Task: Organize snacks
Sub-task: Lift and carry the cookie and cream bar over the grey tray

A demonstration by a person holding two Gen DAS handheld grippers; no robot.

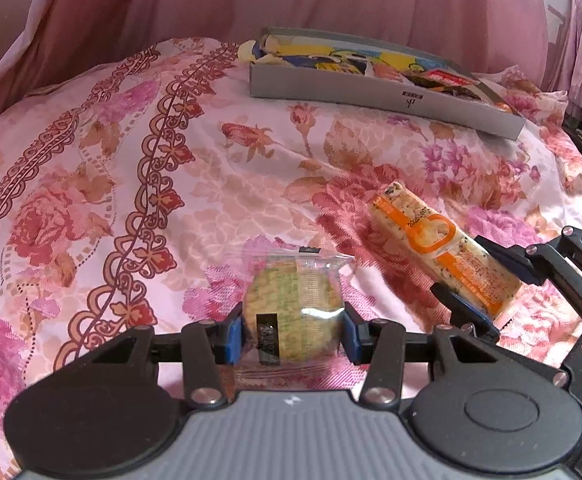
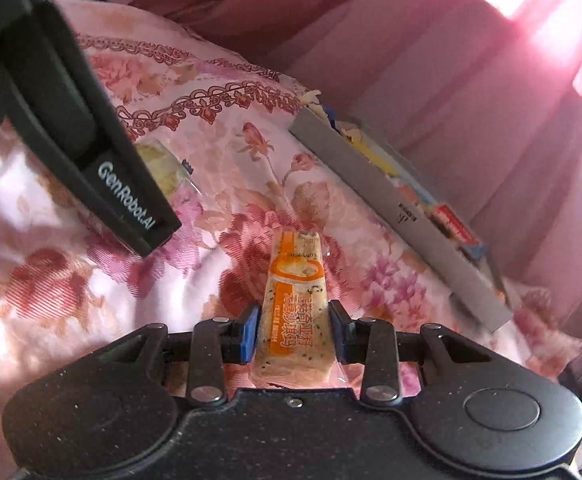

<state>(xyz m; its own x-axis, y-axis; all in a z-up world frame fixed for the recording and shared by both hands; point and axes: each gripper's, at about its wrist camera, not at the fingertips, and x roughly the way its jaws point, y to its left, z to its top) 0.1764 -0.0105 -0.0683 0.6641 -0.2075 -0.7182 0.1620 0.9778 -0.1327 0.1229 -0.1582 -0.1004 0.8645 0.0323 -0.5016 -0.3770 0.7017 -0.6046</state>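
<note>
Snacks are mid-pickup above the bed: left hand-held gripper clamps a cracker, right hand-held gripper a bar. Next, likely both go to the box.

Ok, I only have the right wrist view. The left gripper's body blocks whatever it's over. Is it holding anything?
Observer: Yes, the left gripper is shut on a round cracker packet.
Operator: Does the box have anything printed on it?
Observer: The grey box shows a small black mark on its long side; from your angle it is barely legible.
Operator: How does my bar look from there?
Observer: The right gripper pinches the orange bar near its end; the rest sticks out diagonally toward the box.
</note>
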